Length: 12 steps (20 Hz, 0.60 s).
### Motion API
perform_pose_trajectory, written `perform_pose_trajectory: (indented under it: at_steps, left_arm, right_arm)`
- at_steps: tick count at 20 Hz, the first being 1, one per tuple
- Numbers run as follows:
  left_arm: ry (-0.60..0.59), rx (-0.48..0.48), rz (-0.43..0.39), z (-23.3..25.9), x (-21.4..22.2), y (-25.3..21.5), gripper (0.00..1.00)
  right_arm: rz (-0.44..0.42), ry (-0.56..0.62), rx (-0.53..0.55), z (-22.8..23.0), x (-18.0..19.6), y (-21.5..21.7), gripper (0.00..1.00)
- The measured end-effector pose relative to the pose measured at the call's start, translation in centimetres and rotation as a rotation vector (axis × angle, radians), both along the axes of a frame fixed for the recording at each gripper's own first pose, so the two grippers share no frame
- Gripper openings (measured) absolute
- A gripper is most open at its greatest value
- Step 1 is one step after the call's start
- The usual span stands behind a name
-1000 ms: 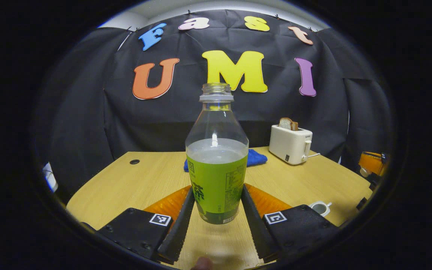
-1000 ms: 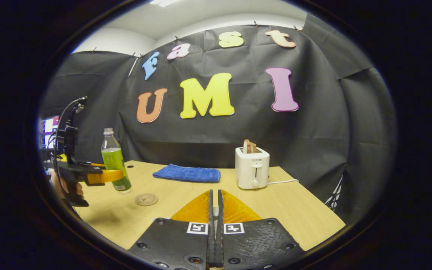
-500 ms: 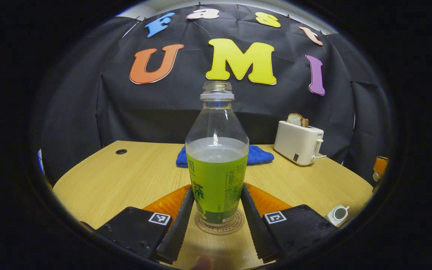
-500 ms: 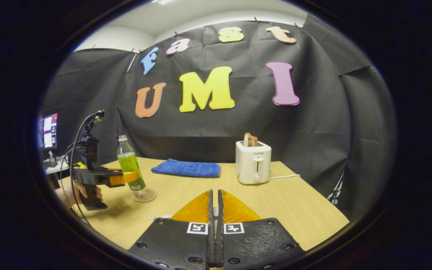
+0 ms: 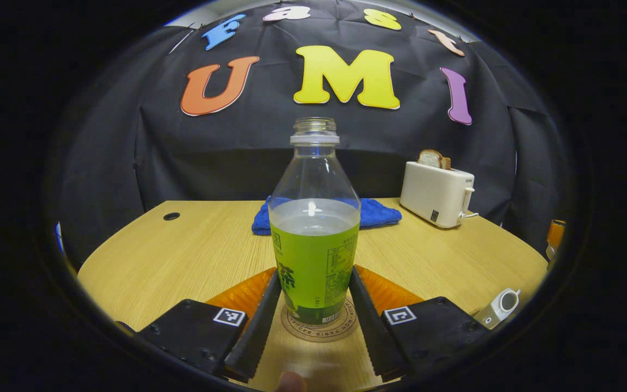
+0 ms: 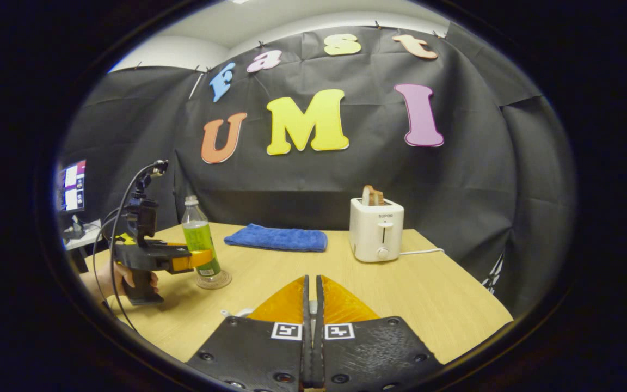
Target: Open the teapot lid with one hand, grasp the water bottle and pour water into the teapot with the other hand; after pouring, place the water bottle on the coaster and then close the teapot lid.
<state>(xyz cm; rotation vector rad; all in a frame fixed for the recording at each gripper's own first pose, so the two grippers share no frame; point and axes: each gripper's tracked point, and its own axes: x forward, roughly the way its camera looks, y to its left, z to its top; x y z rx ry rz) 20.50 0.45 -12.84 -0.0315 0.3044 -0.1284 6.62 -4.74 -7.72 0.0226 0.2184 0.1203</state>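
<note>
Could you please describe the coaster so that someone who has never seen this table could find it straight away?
Start at the wooden table and find the white toaster at its back, then the blue cloth beside it. Nearer the front from the cloth stands a green-labelled bottle, held between the left gripper fingers. The coaster is the flat round disc directly under that bottle, the only lettered disc on the table.

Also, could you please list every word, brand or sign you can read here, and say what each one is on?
"SUPOR": on the front of the toaster, in the right gripper view.
"MON PARIS": on the rim of the coaster under the water bottle; the rest of that ring of text is blurred or hidden.
Fine print on the water bottle: too small to read.
</note>
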Motion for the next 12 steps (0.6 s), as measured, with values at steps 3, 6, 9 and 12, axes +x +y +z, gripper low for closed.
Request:
perform_pose_trajectory:
  at_steps: [3,6,9,12]
  left_arm:
    - [-0.001,0.0,-0.002,0.1,-0.2,-0.2,0.79]
    - [-0.011,0.008,0.014,0.4,-0.3,0.1,0.95]
    - [-0.005,0.012,0.035,0.4,-1.0,0.8,1.0]
    - [0.003,0.001,0.061,0.5,-2.7,1.7,1.0]
  right_arm:
    - [0.002,0.003,0.002,0.0,-0.1,0.0,0.01]
    - [0.008,0.0,0.001,0.1,-0.2,0.3,0.0]
    - [0.019,-0.008,-0.002,0.4,-0.1,0.9,0.01]
    - [0.047,-0.017,0.001,0.5,0.1,2.1,0.0]
